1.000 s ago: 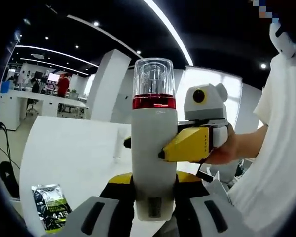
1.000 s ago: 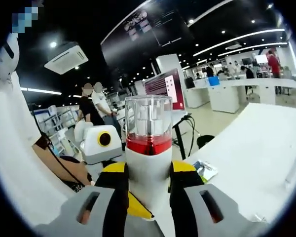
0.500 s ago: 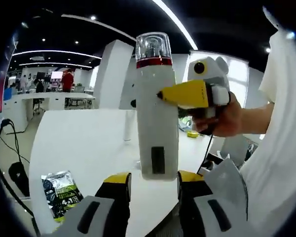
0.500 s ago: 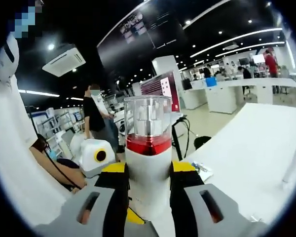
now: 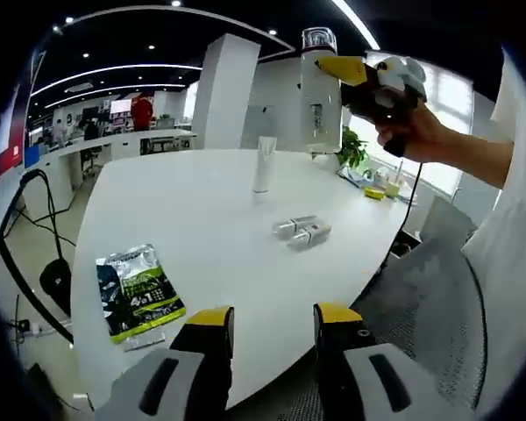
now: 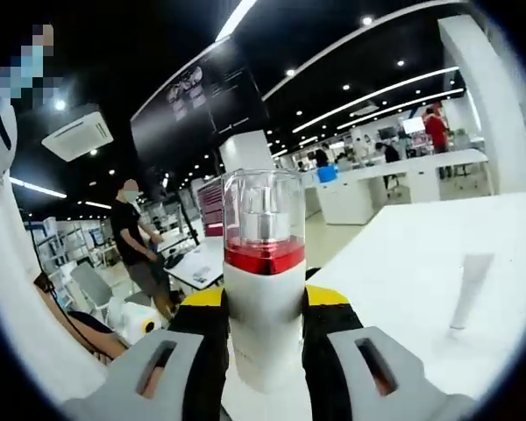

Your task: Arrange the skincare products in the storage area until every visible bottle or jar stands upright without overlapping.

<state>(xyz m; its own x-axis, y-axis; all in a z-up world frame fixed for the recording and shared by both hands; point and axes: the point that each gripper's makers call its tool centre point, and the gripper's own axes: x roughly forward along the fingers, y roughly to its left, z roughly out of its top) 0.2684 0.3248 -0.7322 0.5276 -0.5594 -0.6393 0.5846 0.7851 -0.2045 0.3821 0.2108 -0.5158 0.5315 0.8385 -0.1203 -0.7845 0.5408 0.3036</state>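
Left gripper [image 5: 265, 317] low at table edge, jaws parted, nothing between them. Green sachet [image 5: 138, 292] lay flat just beyond on white table [image 5: 184, 202]. Mid-table, two small bottles [image 5: 300, 231] lay on sides, touching. Farther back, white tube [image 5: 263, 164] stood upright. Right gripper [image 5: 355, 72] up in air over far edge, clamped around white pump bottle [image 6: 263, 272], red band, clear cap, held upright. Step judged: carrying bottle to table. Next called for: lower upright onto bare spot apart from tube, then stand fallen pair.
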